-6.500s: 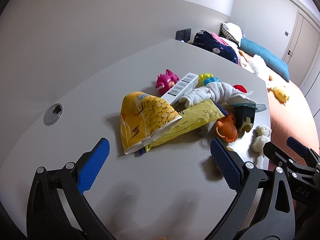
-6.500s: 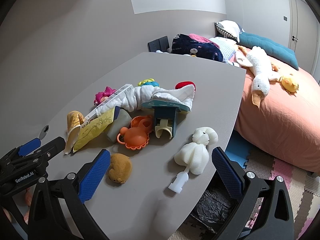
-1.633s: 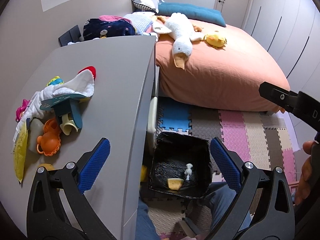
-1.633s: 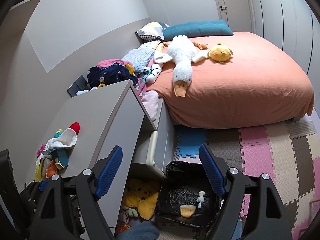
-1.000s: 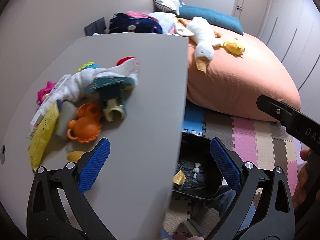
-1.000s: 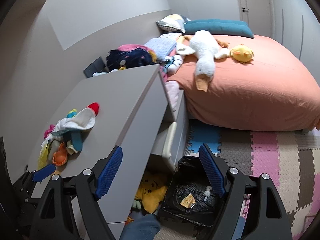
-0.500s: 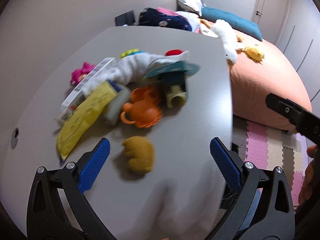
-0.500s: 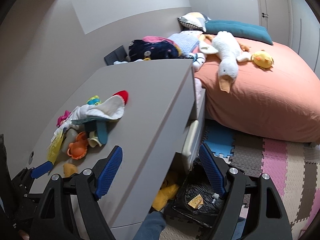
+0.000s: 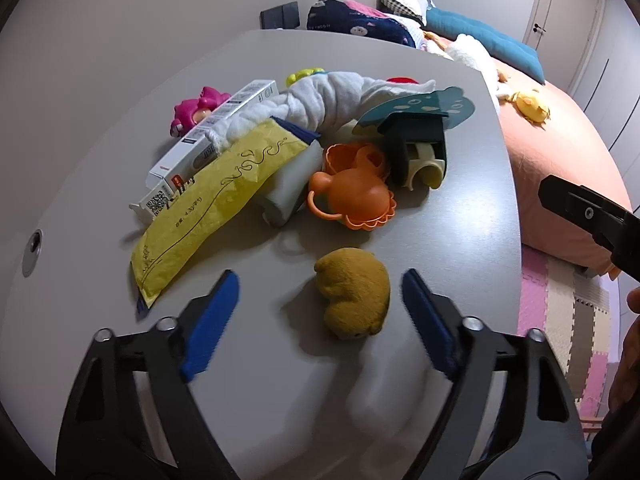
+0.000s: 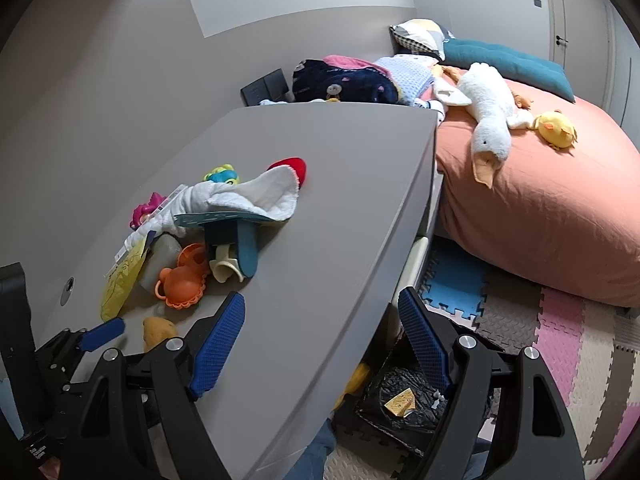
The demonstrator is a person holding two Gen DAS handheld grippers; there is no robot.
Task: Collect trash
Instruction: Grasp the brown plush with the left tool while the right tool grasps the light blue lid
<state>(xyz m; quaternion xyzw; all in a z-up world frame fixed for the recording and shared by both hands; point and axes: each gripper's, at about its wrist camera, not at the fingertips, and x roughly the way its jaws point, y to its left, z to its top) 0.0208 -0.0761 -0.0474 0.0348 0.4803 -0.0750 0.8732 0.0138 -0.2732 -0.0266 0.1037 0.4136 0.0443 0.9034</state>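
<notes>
While the left tongs (image 9: 316,312) are hovering low over the grey bench (image 9: 472,216), their blue pads have just been closing in yet are touching nothing, with the brown plush lump (image 9: 354,296) lying partly between them, nearer the right-hand pad; that placing suggests the lump is being lined up as the next pick. Just beyond it, the yellow wrapper (image 9: 216,200) is lying flat against a white box (image 9: 208,140), both likely trash, tangled in a heap with an orange toy (image 9: 352,196), a teal toy (image 9: 416,132), a white cloth (image 9: 332,100) and a pink figure (image 9: 200,108), so sorting rubbish from playthings is looking like the fiddly part. The right tongs (image 10: 320,336) are standing open and empty, straddling the bench edge, one pad over the bench top and the other above the floor, apparently waiting out of the way. Below them the black-lined bin (image 10: 404,404) is sitting on the floor mats just beside the bench, handy for a short drop, and is already holding a yellow scrap (image 10: 400,398) and a small white piece (image 10: 437,396)
</notes>
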